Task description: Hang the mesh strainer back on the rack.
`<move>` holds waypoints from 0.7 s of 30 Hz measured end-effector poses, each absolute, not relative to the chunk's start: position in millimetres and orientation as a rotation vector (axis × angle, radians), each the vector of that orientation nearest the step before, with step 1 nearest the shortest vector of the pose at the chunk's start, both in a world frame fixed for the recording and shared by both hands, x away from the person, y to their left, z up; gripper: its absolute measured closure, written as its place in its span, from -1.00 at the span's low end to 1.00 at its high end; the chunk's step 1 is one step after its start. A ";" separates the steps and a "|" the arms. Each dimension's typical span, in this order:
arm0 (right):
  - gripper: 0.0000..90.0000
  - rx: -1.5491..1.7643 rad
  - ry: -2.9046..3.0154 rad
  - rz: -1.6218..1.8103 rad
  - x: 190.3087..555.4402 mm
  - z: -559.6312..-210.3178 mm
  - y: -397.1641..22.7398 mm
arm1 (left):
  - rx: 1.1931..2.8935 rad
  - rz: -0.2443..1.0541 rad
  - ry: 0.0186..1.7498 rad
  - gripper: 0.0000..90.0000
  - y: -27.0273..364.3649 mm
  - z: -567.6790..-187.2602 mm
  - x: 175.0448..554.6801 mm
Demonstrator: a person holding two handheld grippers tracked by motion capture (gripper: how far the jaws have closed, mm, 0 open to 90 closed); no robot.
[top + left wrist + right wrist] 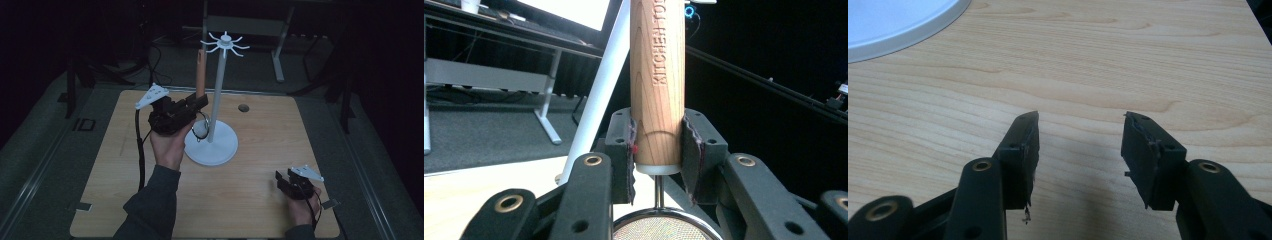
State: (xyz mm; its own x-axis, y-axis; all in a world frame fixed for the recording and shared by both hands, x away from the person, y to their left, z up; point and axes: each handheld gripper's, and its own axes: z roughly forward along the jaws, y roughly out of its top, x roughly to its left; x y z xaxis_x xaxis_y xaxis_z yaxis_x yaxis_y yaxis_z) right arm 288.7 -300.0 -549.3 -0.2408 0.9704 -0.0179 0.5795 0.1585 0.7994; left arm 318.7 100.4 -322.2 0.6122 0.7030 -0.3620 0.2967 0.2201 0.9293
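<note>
Left gripper clamps the strainer handle upright, probably for hanging on the rack at one o'clock; next, lift to a hook. Right gripper fingers gape, empty.

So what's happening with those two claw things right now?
Left gripper shut on strainer's wooden handle, upright beside white hook stand. Right gripper open, idle over table. Nothing in the way.

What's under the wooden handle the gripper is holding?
Below the wooden handle a thin metal stem runs down to a round mesh strainer. The left gripper hides the strainer's lower part.
</note>
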 end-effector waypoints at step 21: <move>0.09 1.470 1.892 0.930 288.7 -549.3 -300.5 | 1.398 0.341 0.961 0.54 91.3 -316.2 336.1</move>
State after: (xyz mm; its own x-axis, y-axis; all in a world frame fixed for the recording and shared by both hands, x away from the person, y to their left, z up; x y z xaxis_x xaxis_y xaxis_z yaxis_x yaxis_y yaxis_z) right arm 288.7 -300.5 -549.3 -0.2388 0.9709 -0.0169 0.5793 0.1564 0.8000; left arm 336.1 91.3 -316.2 0.5978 0.7143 -0.3639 0.3256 0.1985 0.9244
